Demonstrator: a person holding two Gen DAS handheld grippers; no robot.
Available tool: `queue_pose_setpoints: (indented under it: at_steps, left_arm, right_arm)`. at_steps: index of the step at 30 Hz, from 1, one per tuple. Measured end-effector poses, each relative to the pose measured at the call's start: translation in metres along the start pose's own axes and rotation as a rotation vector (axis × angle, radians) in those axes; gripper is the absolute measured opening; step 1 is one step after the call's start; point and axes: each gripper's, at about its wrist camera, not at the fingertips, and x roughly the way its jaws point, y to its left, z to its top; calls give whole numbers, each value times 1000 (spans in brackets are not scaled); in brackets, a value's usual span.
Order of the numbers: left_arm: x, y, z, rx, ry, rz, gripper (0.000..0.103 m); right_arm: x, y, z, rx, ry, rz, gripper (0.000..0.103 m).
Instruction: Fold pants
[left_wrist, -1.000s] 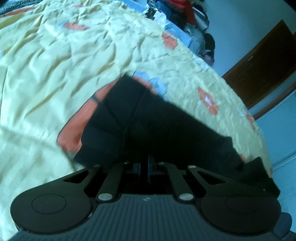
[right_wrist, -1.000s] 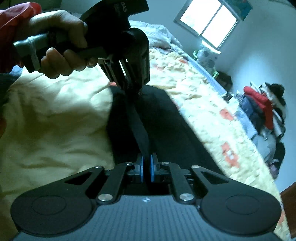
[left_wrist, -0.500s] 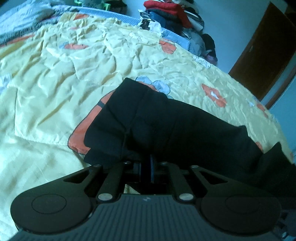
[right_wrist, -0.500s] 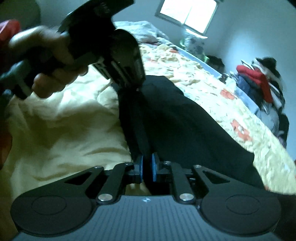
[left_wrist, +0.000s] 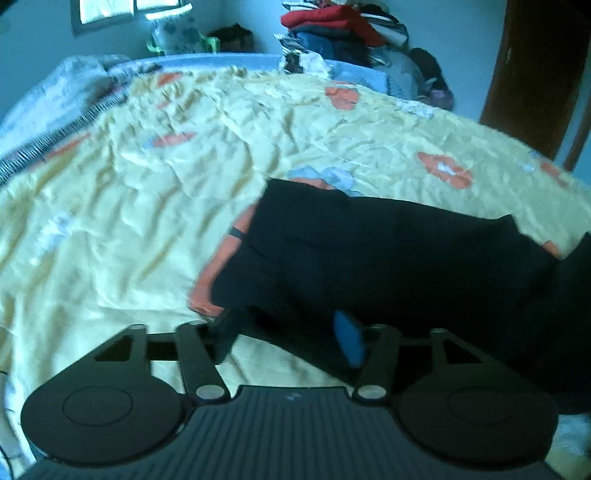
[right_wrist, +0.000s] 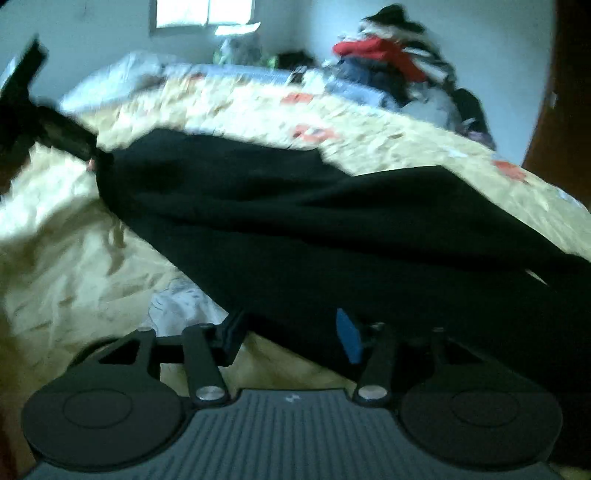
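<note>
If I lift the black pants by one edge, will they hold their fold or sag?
Probably sag: the black pants lie limp, following the rumpled yellow bedspread. The stacked layers look loose, so they could slide apart. They seem light enough for one tool, and unlikely to slip.

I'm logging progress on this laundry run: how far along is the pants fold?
Done: the black pants lie doubled lengthwise on the yellow bedspread.
In hand: nothing; the left hand-held gripper and right hand-held gripper have just been opening, no cloth pinched.
Left: the pants look long in the right wrist view, so probably a crosswise fold.
</note>
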Motion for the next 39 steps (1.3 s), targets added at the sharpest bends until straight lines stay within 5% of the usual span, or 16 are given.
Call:
queue_pose_setpoints:
  at_steps: [4, 6, 10, 13, 18, 22, 24, 25, 29, 34, 38, 39]
  left_arm:
    - [-1, 6, 1, -18, 5, 74, 68]
    - [-6, 11, 4, -50, -7, 77, 68]
    - [-21, -8, 11, -19, -74, -13, 68]
    - [-28, -50, 14, 130, -103, -122, 68]
    - [-31, -132, 5, 383, -94, -383, 68]
    - [-25, -192, -16, 591, -115, -511, 69]
    - [-20, -211, -25, 665, -126, -538, 68]
    - [-18, -220, -30, 698, -126, -556, 68]
    - [-6, -244, -41, 792, -152, -599, 68]
    - [10, -261, -44, 808, -153, -588, 65]
    - [13, -261, -44, 801, -163, -638, 49]
    - [13, -263, -43, 800, -163, -643, 37]
  right_arm:
    - [-41, -64, -3, 203, -151, -146, 55]
    - [-57, -110, -4, 306, -232, -267, 67]
    - [-77, -213, -13, 552, -316, -495, 70]
    - [-80, -279, -22, 738, -334, -518, 70]
    - [-69, -346, -43, 952, -342, -419, 71]
    - [-45, -360, -43, 952, -296, -357, 68]
    - [-37, -361, -36, 917, -269, -342, 13]
    - [-37, -357, -34, 891, -254, -353, 7]
    - [-49, -345, -26, 789, -286, -366, 5]
    - [-88, -330, -17, 694, -451, -344, 5]
    - [-107, -328, -8, 668, -538, -317, 5]
    - [-109, -329, -6, 663, -549, -318, 5]
